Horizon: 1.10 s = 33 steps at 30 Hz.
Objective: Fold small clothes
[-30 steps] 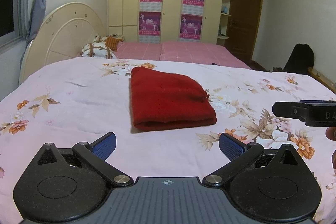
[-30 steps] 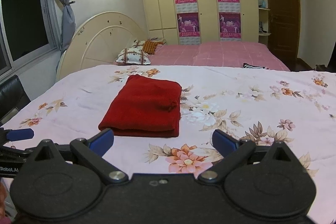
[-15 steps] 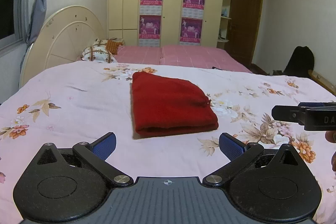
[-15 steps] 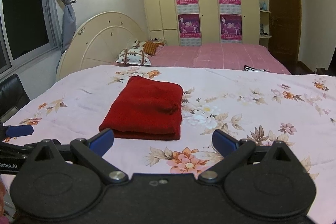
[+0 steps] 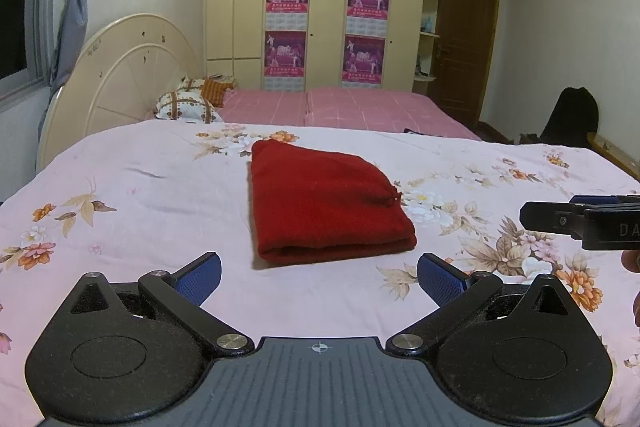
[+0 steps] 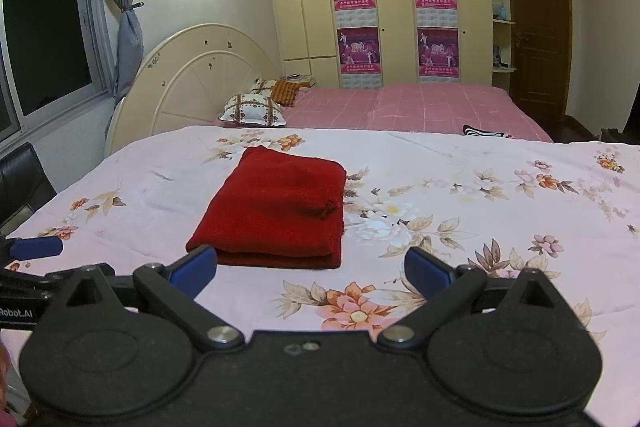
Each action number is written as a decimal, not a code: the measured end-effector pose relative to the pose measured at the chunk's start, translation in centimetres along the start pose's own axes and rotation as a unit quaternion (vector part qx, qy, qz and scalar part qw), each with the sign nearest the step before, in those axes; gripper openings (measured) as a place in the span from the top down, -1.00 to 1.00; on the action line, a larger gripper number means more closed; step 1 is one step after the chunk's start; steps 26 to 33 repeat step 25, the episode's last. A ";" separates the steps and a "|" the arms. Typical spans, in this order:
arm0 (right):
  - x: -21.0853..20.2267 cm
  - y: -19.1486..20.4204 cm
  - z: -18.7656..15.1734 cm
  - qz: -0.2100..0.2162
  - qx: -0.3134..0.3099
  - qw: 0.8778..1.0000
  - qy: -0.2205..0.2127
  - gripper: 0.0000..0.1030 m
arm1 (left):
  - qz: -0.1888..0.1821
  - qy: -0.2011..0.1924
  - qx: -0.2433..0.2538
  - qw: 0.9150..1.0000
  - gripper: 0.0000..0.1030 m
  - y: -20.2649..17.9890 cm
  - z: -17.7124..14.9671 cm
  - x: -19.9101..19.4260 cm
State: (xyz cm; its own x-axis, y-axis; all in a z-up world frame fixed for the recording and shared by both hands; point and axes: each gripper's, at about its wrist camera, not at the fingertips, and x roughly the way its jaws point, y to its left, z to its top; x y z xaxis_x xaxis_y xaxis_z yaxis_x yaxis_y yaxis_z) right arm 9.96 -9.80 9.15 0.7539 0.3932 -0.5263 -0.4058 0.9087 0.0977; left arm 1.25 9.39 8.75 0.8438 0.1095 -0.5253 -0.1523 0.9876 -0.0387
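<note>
Backing off: both grippers pulled slightly away from the red garment (image 5: 324, 209) versus a second ago; it sits a bit farther up the left wrist view.
Garment: folded into a compact stack on the floral bedspread (image 5: 140, 195), near mid-bed, doubled edge facing the cameras, small tuft sticking out on its right side.
Left gripper (image 5: 319, 277): spread wide, nothing between the blue pads (image 5: 200, 273), short of the cloth's near edge.
Right gripper (image 6: 311, 267): spread wide too, empty, left pad overlapping the garment's corner in view, contact not confirmed.
Delta vs earlier: garment shape and spot unchanged; only the camera vantage shifted.
Meaning: fold looks finished, likely release and retreat; no other loose clothes visible on this bedspread.
</note>
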 end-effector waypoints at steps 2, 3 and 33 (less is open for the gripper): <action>0.0 0.0 0.0 0.000 0.000 1.000 0.000 -0.94 | 0.002 -0.001 0.001 1.000 -1.00 0.0 0.0 0.0; 0.0 0.0 0.0 0.000 0.000 1.000 0.000 -0.94 | 0.002 -0.001 0.001 1.000 -1.00 0.0 0.0 -0.1; 0.1 0.3 0.0 0.007 -0.004 1.000 0.001 -0.94 | 0.011 -0.009 0.001 1.000 -1.00 0.0 0.3 0.0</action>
